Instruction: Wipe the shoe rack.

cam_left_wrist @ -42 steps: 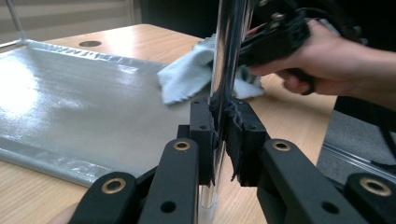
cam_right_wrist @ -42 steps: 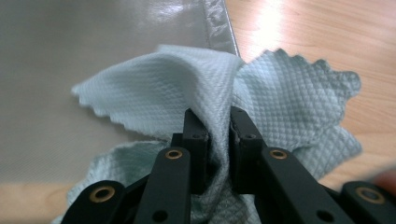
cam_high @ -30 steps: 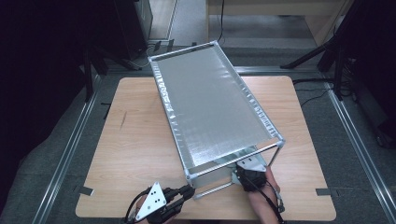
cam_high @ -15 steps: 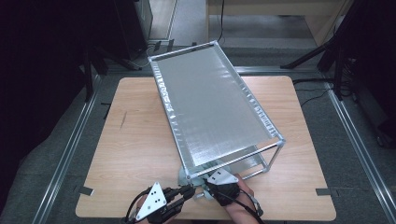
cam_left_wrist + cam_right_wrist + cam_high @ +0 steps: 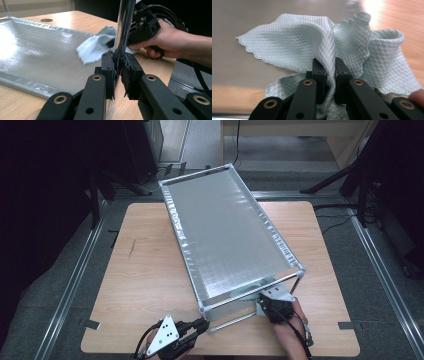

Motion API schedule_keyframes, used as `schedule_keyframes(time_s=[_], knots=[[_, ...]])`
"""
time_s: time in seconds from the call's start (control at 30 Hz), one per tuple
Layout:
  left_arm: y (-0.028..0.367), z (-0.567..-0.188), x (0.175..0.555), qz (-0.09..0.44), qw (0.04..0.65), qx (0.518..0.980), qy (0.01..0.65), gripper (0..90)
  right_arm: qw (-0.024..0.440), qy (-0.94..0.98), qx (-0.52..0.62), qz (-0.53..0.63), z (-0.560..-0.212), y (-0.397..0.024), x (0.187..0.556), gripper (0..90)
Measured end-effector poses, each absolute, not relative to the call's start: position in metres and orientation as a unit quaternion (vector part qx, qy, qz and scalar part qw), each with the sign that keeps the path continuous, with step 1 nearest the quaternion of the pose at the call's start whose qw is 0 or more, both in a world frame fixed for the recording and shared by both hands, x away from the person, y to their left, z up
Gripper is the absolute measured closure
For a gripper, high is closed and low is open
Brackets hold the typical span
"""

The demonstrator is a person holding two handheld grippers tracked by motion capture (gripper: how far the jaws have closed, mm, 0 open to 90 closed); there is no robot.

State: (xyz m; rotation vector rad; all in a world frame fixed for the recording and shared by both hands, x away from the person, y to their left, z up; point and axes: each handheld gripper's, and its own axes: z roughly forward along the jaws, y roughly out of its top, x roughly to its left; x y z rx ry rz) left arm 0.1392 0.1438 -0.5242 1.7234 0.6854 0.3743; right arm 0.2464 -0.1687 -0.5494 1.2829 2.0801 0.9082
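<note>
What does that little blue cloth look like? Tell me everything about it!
The cloth is pale blue-green with a fine waffle weave and wavy, scalloped edges. It looks soft and thin, bunched up into folds, not flat. The right gripper pinches its middle between its black jaws, so the corners fan out. It sits at the near end of the metal rack, on the lower shelf's silvery sheet, under the top shelf.
</note>
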Motion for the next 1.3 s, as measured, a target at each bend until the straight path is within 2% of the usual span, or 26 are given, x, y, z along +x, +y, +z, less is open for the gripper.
schedule_keyframes(time_s=[0.2,0.23,0.47,0.83,1.03,1.3], knots=[[0.143,-0.524,0.139,0.159,0.585,0.739,0.295,80.8,0.266,0.757,0.492,0.339,-0.551,-0.172,0.245,82.8],[0.143,-0.524,0.140,0.159,0.585,0.739,0.296,80.9,0.252,0.762,0.484,0.349,-0.551,-0.163,0.242,83.0],[0.143,-0.524,0.140,0.157,0.586,0.737,0.297,80.9,0.246,0.783,0.447,0.357,-0.553,-0.132,0.229,83.9],[0.143,-0.524,0.140,0.156,0.586,0.736,0.299,80.7,0.168,0.839,0.336,0.395,-0.555,-0.076,0.198,83.5],[0.142,-0.524,0.139,0.158,0.585,0.737,0.300,80.7,0.164,0.839,0.333,0.397,-0.555,-0.079,0.200,83.1],[0.142,-0.524,0.139,0.158,0.583,0.739,0.299,80.7,0.188,0.830,0.360,0.383,-0.553,-0.102,0.211,81.7]])
